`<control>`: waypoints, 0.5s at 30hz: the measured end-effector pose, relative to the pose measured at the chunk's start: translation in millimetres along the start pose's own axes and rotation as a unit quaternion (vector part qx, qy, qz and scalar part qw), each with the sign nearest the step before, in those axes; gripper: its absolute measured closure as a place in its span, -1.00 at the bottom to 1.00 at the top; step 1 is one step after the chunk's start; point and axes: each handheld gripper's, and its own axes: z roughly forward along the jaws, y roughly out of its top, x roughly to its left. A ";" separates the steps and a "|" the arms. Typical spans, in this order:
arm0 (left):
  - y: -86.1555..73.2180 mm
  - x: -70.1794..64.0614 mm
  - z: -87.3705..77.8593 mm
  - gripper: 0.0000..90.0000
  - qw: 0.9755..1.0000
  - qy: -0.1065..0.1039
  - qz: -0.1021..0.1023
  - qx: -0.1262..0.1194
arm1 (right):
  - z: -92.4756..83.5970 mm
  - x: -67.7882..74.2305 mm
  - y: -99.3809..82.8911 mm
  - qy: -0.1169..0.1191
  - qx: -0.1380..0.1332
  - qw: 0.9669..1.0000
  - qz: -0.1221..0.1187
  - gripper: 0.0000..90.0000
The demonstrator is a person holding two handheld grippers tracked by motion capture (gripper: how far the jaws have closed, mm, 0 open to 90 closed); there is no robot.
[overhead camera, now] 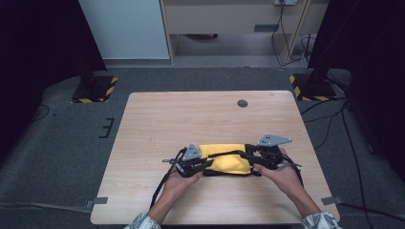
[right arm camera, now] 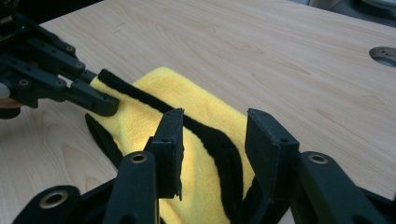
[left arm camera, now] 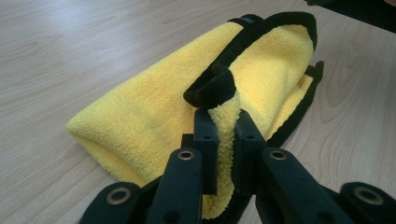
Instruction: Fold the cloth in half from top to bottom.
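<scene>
Fingers of the left gripper (left arm camera: 223, 135) pinch the black-edged corner of the folded yellow cloth (overhead camera: 224, 159); fingers of the right gripper (right arm camera: 215, 140) stand parted, straddling the cloth's right end without pressing it. Risk: with one end unclamped, any pull leftward would drag or unfold the cloth lying near-centre on the counter (overhead camera: 205, 114).

A bright yellow cloth (overhead camera: 225, 158) edged in black trim lies at lower centre of a pale wood-grain table (overhead camera: 157, 119). Black grippers, left (overhead camera: 193, 164) and right (overhead camera: 260, 157), topped with grey plates, flank it. Yellow-and-black striped bases (overhead camera: 94, 89) sit on dark grey floor (overhead camera: 47, 157) at upper left and right.
</scene>
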 end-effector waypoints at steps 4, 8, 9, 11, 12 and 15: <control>-1.0 -0.8 0.0 0.83 1.000 -0.001 0.004 -0.002 | 3.9 -7.4 4.9 -0.006 0.001 1.000 0.007 0.28; -1.5 -0.8 -0.1 0.83 1.000 -0.002 0.008 -0.003 | 10.9 -16.1 8.7 -0.015 0.006 1.000 0.018 0.28; -1.7 -1.1 0.1 0.83 1.000 -0.002 0.008 -0.005 | 13.3 -18.5 9.6 -0.018 0.008 1.000 0.019 0.29; -2.1 -1.5 0.0 0.83 1.000 -0.003 0.013 -0.004 | 18.6 -24.2 10.8 -0.023 0.014 0.999 0.019 0.30; -2.3 -1.8 -0.1 0.83 1.000 -0.005 0.015 -0.003 | 21.2 -26.5 11.3 -0.026 0.016 0.999 0.022 0.33; -3.8 -3.1 -0.3 0.83 1.000 -0.010 0.026 -0.003 | 29.2 -30.4 12.1 -0.033 0.027 0.999 0.015 0.35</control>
